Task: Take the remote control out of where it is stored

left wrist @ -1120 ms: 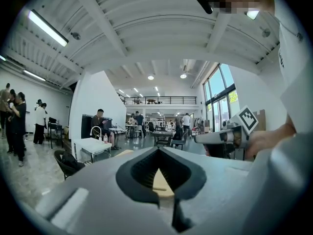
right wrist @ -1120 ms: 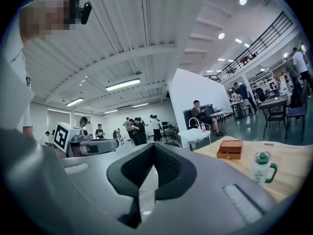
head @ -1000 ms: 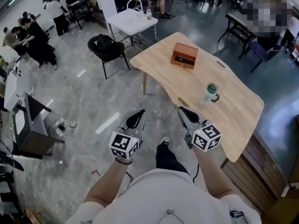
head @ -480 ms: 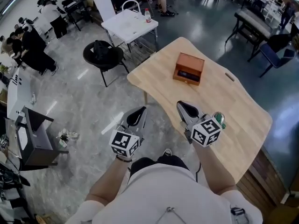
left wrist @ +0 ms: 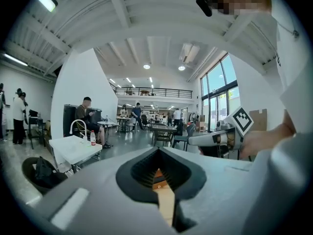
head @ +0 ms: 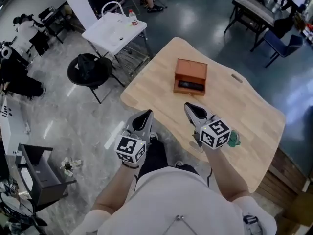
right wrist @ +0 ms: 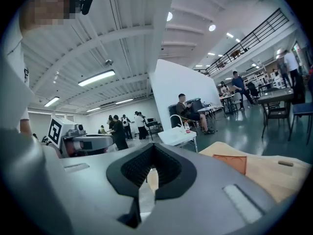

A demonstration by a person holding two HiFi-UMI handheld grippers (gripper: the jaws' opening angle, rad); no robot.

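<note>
Up-centre in the head view, the wooden box on the table shows the dark remote control lying crosswise, straight ahead of the right gripper and farther from the left gripper, both pinched shut, empty.

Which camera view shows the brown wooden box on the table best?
The head view: the brown wooden box shows whole from above. The right gripper view catches only one slanted face; the left gripper view shows nothing clear of it.
</note>
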